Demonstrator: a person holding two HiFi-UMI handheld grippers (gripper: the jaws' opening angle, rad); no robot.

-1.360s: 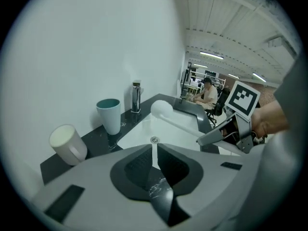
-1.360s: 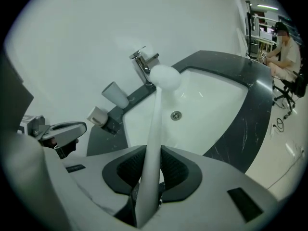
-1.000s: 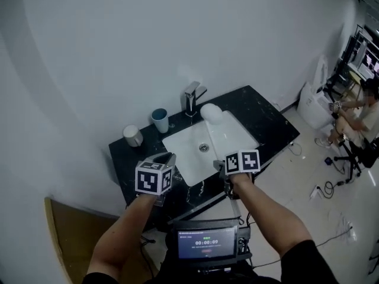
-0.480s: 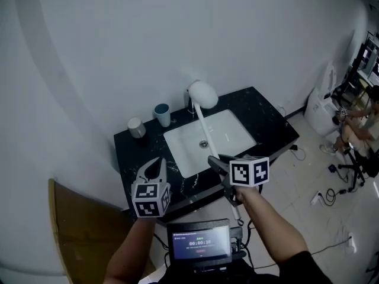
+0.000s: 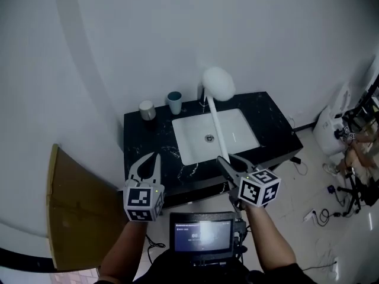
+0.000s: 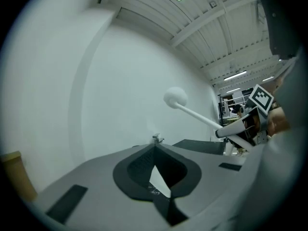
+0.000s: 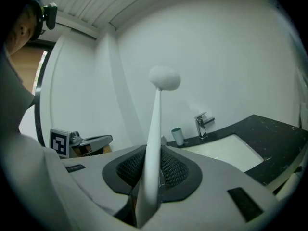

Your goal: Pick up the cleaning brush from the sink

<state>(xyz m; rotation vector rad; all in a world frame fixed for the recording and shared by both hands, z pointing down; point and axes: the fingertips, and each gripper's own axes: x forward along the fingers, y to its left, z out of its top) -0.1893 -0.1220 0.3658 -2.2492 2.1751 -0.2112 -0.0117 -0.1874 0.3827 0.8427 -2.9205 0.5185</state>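
A black marbled desk (image 5: 273, 129) with a white rectangular sink (image 5: 190, 139) stands against a plain white wall (image 5: 177, 34). The white long-handled cleaning brush (image 5: 216, 120) hangs above the sink, its long axis running from front edge to back edge, rounded head toward the wall. The right hand-held gripper (image 5: 224, 160) pinches its handle; the left hand-held gripper (image 5: 154, 156) is pressed together, empty.

A black counter (image 5: 272, 129) with white specks sits in the middle of my head view. A white sink (image 5: 189, 138) is set into it. Along its top edge stand a shiny tap (image 7: 204, 121), a blue cup (image 5: 174, 102) and a pale cup (image 5: 147, 110) further left.
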